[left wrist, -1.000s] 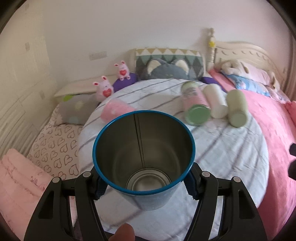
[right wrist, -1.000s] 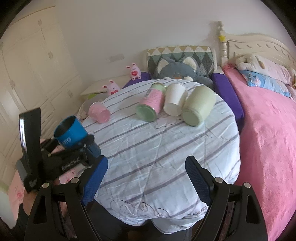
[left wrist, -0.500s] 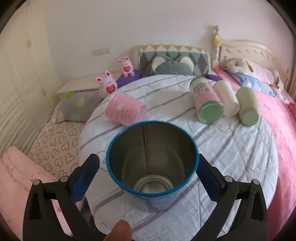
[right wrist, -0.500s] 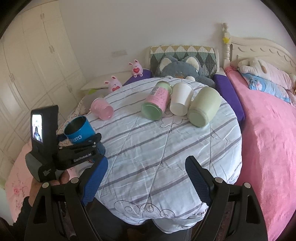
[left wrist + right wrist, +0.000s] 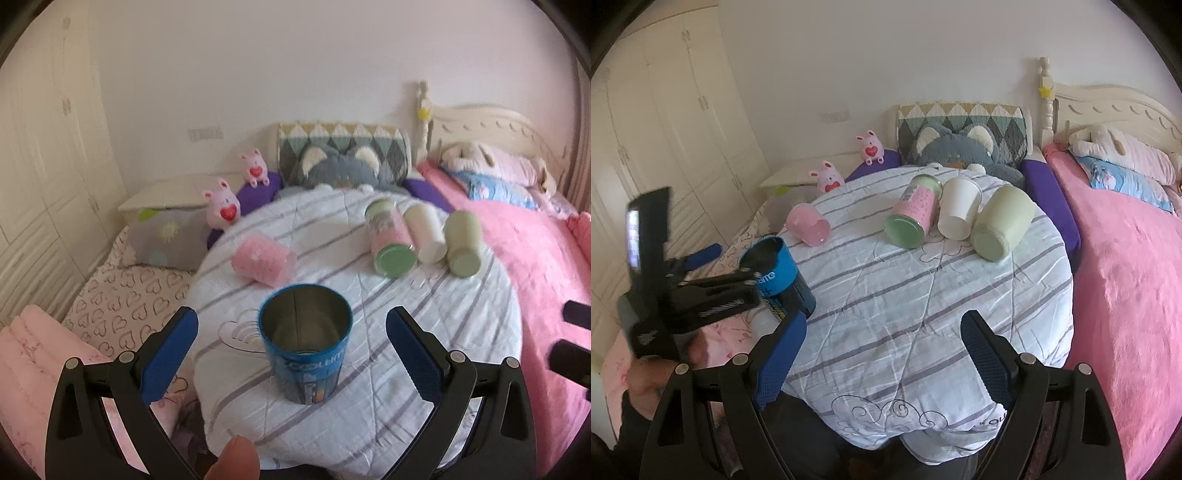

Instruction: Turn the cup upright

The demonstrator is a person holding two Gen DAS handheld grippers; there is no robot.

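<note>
Left gripper (image 5: 291,347): jaws spread wide, holding nothing; its blue pads stand well clear on either side of the blue cup (image 5: 306,343).
Right gripper (image 5: 882,354): jaws wide apart and empty, over the near edge of the table (image 5: 923,314).
Blue cup: upright on its base near the table's near-left edge, mouth up, bare metal inside showing; nothing touches it in the left wrist view.
Table: round, covered by a white cloth with grey stripes.
Pink cup (image 5: 263,260): on its side toward the left edge, beyond the blue cup and apart from it.
Pink-and-green cup (image 5: 916,218): on its side near the far edge, green end toward the cameras.
White cup (image 5: 958,214): on its side, just right of the pink-and-green cup; touching or not cannot be told.
Pale green cup (image 5: 1003,223): on its side, rightmost in the row, close against the white cup.
Bed (image 5: 1126,277): pink cover, to the right of the table.
</note>
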